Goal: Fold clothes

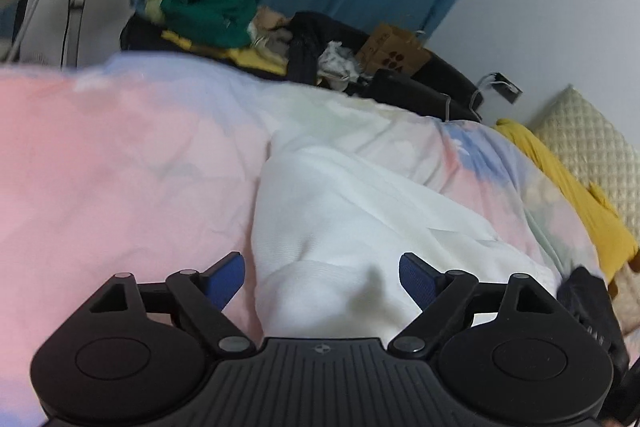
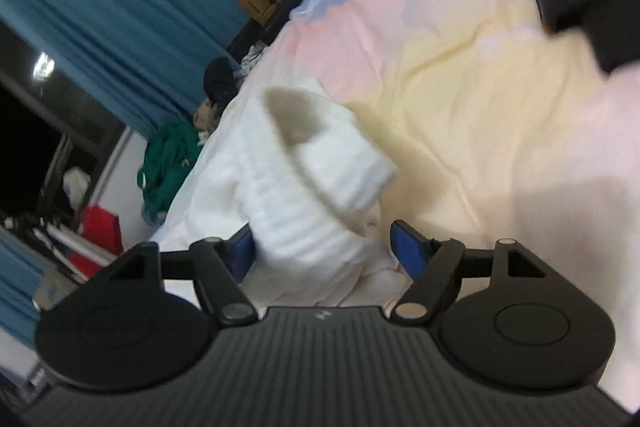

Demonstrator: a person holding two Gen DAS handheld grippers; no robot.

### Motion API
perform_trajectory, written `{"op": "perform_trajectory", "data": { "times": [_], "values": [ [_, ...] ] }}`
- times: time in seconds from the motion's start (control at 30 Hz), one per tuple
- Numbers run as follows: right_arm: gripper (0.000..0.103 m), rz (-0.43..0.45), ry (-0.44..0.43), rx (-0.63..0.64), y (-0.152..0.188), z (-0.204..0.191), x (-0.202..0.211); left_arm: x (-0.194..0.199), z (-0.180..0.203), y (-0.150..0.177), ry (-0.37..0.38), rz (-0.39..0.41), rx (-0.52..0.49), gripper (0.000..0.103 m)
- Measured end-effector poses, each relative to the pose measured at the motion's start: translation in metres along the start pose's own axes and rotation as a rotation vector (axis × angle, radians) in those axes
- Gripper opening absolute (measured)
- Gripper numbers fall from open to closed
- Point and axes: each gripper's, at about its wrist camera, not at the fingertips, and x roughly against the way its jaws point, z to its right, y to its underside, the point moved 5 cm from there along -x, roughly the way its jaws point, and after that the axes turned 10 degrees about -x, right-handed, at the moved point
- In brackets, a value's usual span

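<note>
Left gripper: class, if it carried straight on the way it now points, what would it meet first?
Probably the white garment, lying on the pastel bedcover directly ahead of the open left gripper; depth is uncertain.

Left gripper [image 1: 321,281]: I see jaws spread wide, blue pads [image 1: 227,281] clear on both sides, nothing pinched, pointing down at a slant. Right gripper [image 2: 323,251]: also spread wide, left pad [image 2: 245,254] right against fabric but not clamping, right pad clear. Right view rolled sideways and blurred. No hands or sleeves visible.
</note>
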Motion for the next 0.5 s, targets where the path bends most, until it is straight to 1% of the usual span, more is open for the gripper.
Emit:
{"op": "perform_trajectory", "data": {
  "times": [0.1,0.13,0.23,0.3,0.4,0.5],
  "values": [
    [0.076,0.056,0.009,0.052,-0.008,-0.014,0.035,0.042,0.022,-0.011,0.002,0.043,-0.057,0.086],
    [0.08,0.076,0.004,0.06,-0.012,-0.02,0.048,0.056,0.029,-0.016,0.004,0.06,-0.071,0.086],
    [0.08,0.09,-0.032,0.081,-0.016,-0.041,0.085,0.105,0.048,-0.026,-0.002,0.112,-0.113,0.087],
    [0.08,0.095,-0.054,0.127,-0.018,-0.059,0.111,0.14,0.061,-0.031,-0.017,0.164,-0.15,0.103],
    [0.08,0.102,-0.098,0.202,-0.014,-0.087,0.152,0.193,0.082,-0.038,-0.037,0.235,-0.211,0.103],
    [0.089,0.116,-0.131,0.283,-0.007,-0.111,0.185,0.237,0.094,-0.037,-0.054,0.267,-0.242,0.103]
  ]
}}
